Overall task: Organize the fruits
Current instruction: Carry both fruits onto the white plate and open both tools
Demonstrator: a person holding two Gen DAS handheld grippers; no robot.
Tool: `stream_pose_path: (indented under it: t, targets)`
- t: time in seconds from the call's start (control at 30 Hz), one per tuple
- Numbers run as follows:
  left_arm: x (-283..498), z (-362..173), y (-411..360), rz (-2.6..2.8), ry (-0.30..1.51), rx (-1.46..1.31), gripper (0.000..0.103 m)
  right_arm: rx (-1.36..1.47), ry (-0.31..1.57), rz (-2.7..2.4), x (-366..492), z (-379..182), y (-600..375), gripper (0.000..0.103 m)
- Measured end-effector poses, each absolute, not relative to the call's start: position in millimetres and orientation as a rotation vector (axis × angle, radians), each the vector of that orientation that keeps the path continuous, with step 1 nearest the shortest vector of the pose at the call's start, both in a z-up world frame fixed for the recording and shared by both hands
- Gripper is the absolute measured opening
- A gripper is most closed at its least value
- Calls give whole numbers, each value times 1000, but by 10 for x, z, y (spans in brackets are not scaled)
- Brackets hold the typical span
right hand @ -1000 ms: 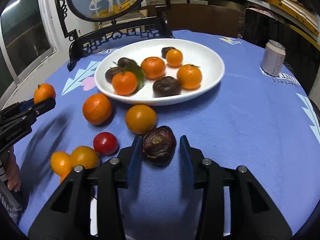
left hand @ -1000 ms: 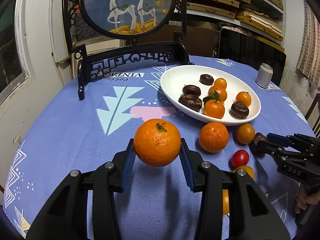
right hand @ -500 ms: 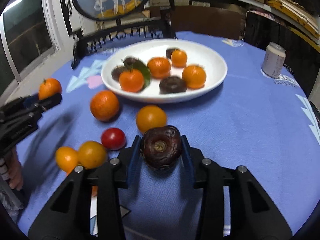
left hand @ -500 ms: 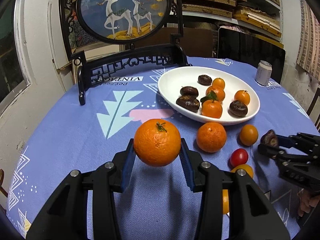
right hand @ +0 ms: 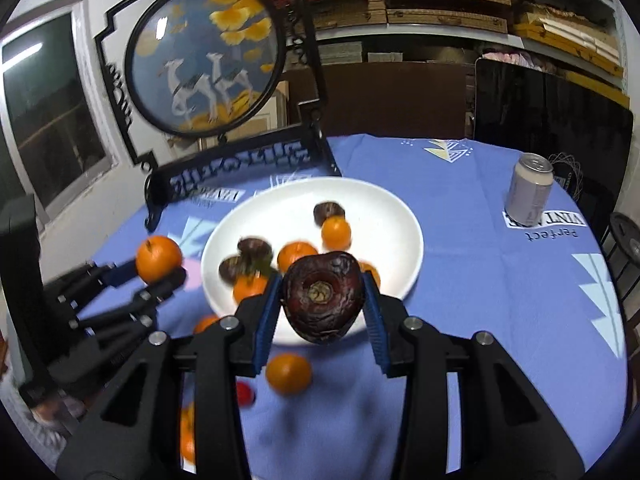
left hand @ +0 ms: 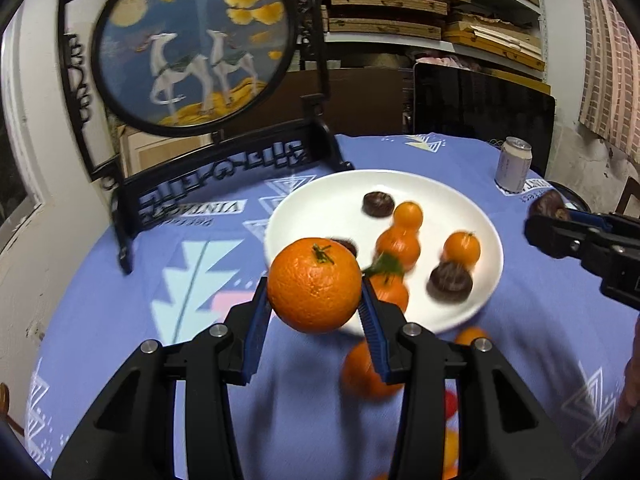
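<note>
left claw [left hand: 314, 304] is clamped on a big orange [left hand: 314, 285], blue pads pressed to both its sides, holding it up in the air over the near edge of the white plate [left hand: 304, 204]. right claw [right hand: 322, 312] has a dark purple fruit [right hand: 323, 296] squeezed between its pads the same way, also lifted above the plate's front rim [right hand: 396, 216]. from the right cam you can see the left claw off to the left side with the orange [right hand: 158, 258] in it, and from the left cam the right claw [left hand: 550, 220] pokes in from the right edge with the dark fruit [left hand: 547, 205]. plate already has a few small oranges and dark fruits in it, kinda blurry. more loose ones sit on the blue tablecloth [right hand: 480, 280] just in front of the plate, including an orange fruit [right hand: 289, 373] and a small red one [right hand: 245, 393]. soda can [right hand: 529, 190] stands upright well off to the right on the bench, and a round deer picture on a black stand [left hand: 192, 44] is behind the plate.
</note>
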State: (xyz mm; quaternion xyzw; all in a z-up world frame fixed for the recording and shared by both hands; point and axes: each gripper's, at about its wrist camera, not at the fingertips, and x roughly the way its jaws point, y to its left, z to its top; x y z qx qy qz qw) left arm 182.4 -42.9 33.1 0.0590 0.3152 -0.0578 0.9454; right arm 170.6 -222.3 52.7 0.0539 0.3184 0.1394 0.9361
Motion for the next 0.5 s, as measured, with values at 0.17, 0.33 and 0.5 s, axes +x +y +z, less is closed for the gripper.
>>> stream_pose_path:
  t: [0.17, 0.33, 0.5]
  targets:
    - [2142, 291, -624, -146, 649, 133, 44, 147, 669, 280, 2067, 416, -2246, 40]
    - [2441, 191, -785, -193, 681, 135, 44, 130, 691, 267, 2388, 275, -2198, 41]
    - [2507, 183, -802, -177, 673, 161, 59, 148, 700, 270, 2477, 144, -2193, 57]
